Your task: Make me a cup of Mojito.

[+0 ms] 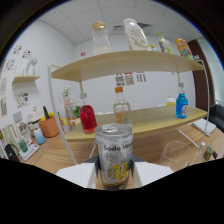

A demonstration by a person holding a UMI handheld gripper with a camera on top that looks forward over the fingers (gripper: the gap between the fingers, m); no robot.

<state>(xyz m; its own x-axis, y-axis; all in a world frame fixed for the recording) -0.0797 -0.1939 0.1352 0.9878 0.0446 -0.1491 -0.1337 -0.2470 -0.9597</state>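
A wooden bench (165, 145) runs across a white-walled room under a panelled ceiling, with a raised wooden shelf (125, 64) on thin white posts above it. On the shelf stand a glass jar with a cork lid (100, 37), a pale bottle (135, 34) and further bottles toward the right. On the bench's low rear step are a red bottle (88, 118), a clear bottle with an orange cap (121, 108) and a blue bottle (181, 104). An orange pot with a green plant (49, 125) sits at the left, and an empty clear glass (176, 155) at the right. The tongs (116, 172) are closed part-way, both white fingers pressing the sides of a silver soda water can (115, 155), which stands upright between them, with yellow artwork on its label.
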